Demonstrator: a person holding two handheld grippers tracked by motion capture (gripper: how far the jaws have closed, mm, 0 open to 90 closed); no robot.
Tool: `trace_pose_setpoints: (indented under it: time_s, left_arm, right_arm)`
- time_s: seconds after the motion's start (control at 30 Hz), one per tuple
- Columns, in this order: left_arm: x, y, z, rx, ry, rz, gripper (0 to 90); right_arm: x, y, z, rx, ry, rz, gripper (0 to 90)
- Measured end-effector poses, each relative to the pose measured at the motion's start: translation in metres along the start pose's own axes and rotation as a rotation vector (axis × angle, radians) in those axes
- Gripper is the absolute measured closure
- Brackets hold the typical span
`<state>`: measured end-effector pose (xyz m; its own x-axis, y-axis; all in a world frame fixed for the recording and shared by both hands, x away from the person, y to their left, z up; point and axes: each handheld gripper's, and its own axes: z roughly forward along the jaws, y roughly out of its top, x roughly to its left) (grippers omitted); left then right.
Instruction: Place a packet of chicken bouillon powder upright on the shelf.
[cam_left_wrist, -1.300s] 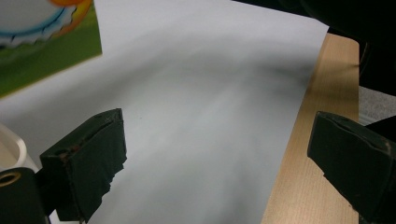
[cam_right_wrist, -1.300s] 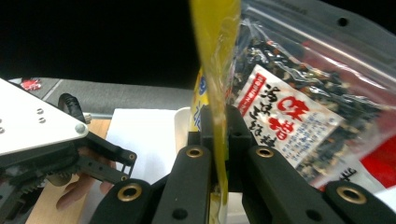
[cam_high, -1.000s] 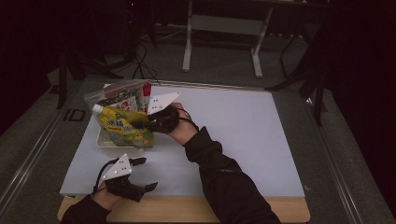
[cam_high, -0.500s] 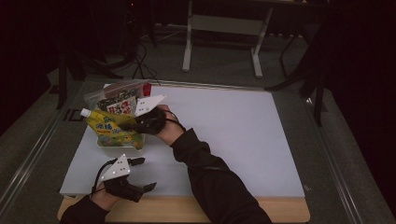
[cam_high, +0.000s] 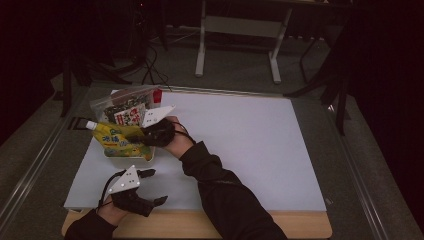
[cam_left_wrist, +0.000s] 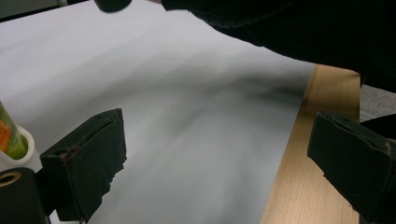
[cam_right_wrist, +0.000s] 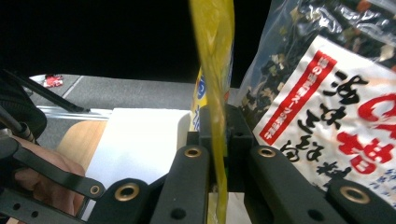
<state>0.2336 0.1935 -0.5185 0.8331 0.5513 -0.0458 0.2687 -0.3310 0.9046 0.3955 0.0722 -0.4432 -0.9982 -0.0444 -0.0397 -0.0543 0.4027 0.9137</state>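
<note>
Yellow soft plastic pouch with a white screw cap (cam_high: 117, 141) hangs in the right gripper (cam_high: 150, 135), whose fingers (cam_right_wrist: 198, 140) are closed on the pouch's thin flat edge, as the right gripper view shows. In the high view the pouch lies over a shallow white tray (cam_high: 111, 153) at the near left of the white surface (cam_high: 240, 150), cap pointing left. Behind it stands a clear plastic bag of dark dried flakes with a red and white label (cam_high: 127, 111).

My judgement is that the step in hand is setting the pouch down in the tray or lifting it clear; I cannot tell which. To do it well, keep the pinch firm on the seam, since the soft body will sag and swing. Move slowly and keep the pouch off the flake bag, which looks light enough to tip. Let the pouch's weight rest fully before any release.

The left gripper (cam_high: 137, 187) rests at the near edge of the surface, its fingers (cam_left_wrist: 86, 163) spread wide on nothing.

Count: one pouch, one flake bag, one tray, two grippers.
</note>
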Motion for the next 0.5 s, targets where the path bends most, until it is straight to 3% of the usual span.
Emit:
trace_pose_setpoints:
  time_s: [0.07, 0.3, 0.5]
  left_arm:
    - [0.000, 0.000, 0.000, -0.001, 0.001, 0.001, 5.2]
    - [0.000, 0.000, 0.001, 0.001, 0.000, -0.002, 5.2]
    - [0.000, 0.000, 0.002, 0.002, 0.000, -0.005, 5.2]
  right_arm:
    - [0.000, -0.002, 0.001, 0.007, -0.004, -0.002, 86.5]
    - [0.001, -0.003, -0.004, 0.003, -0.022, 0.026, 62.6]
    - [0.004, -0.001, -0.017, -0.013, -0.052, 0.035, 57.1]
